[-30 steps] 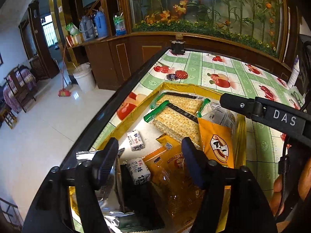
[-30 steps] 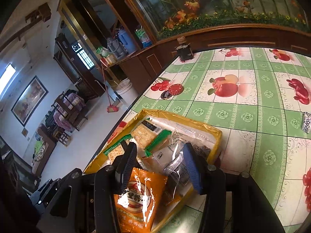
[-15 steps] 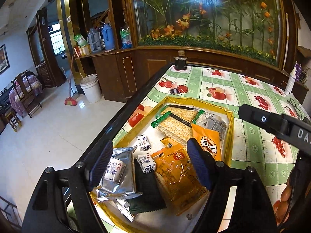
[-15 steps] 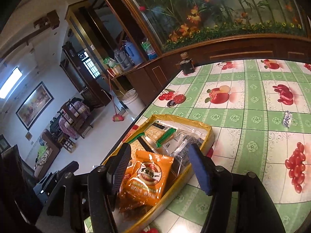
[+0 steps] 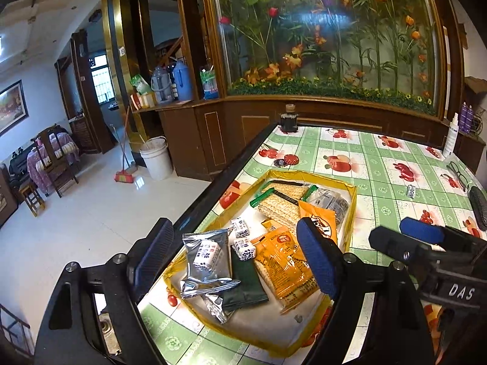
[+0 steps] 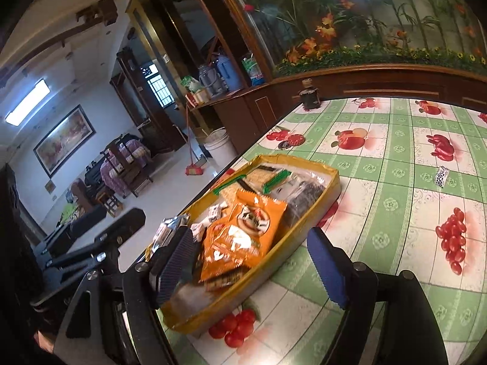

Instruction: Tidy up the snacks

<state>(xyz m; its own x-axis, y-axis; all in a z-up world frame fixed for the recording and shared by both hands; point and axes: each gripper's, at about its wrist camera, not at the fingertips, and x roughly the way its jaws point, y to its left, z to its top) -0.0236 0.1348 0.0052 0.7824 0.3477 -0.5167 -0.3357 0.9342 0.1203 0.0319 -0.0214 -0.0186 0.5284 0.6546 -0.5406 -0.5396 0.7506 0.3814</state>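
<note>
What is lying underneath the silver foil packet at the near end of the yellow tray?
The silver foil packet overlaps a dark green packet on its right and another small silver wrapper at its near edge, all inside the yellow tray. Anything directly beneath it is covered.

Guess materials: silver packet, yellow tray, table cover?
Silver packet: looks like metallised foil film, with mirror-bright creases and crimped ends. Yellow tray: probably cardboard wrapped in glossy yellow tape, going by the wrinkled, shiny walls; not certain. Table cover: likely printed vinyl or oilcloth, smooth with soft glare.
</note>
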